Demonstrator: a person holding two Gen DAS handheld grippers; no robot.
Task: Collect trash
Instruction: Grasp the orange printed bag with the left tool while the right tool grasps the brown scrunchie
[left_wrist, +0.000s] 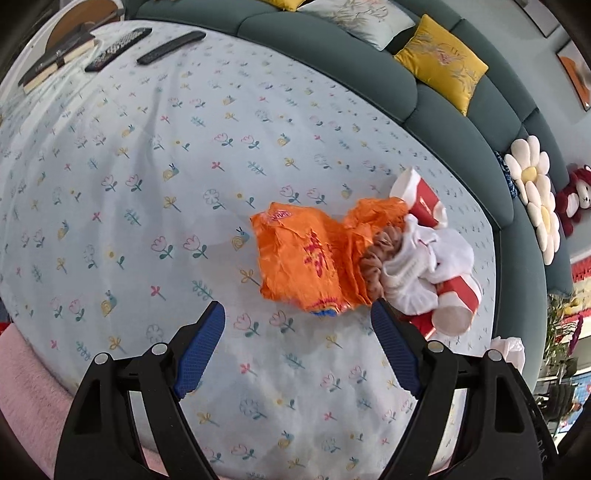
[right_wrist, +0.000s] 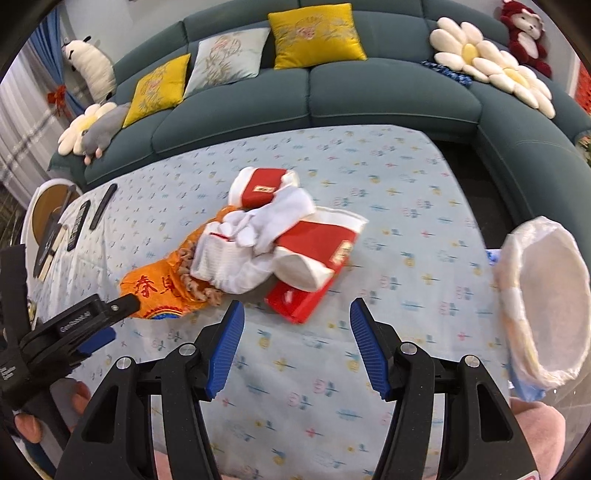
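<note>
Setting: a table under a pale floral tablecloth (right_wrist: 406, 236), with a teal corner sofa (right_wrist: 369, 96) behind it.
Trash pile: an orange wrapper (left_wrist: 295, 258), white crumpled cloth (right_wrist: 236, 258), a brown twisted piece (left_wrist: 373, 258) and red-and-white paper cups (right_wrist: 317, 243) lie heaped together mid-table, touching one another.
Flat red packet: (right_wrist: 299, 299) on the cloth at the pile's near edge, partly under a cup.
Left gripper: (left_wrist: 297, 314) hovers over the cloth just short of the orange wrapper, fingers spread wide, nothing between them; its right fingertip sits by the brown piece, contact unclear.
Right gripper: (right_wrist: 295, 314) poised just short of the red packet, fingers apart and empty.
Bin: a lined white container (right_wrist: 546, 295) stands right of the pile, at the table's edge.
Far from the pile: two remotes (left_wrist: 147, 46) and a notebook (left_wrist: 55, 59) at the table's far left end.
Sofa: yellow cushions (right_wrist: 314, 35), flower pillows (right_wrist: 491, 66), a red plush bear (right_wrist: 524, 33).
</note>
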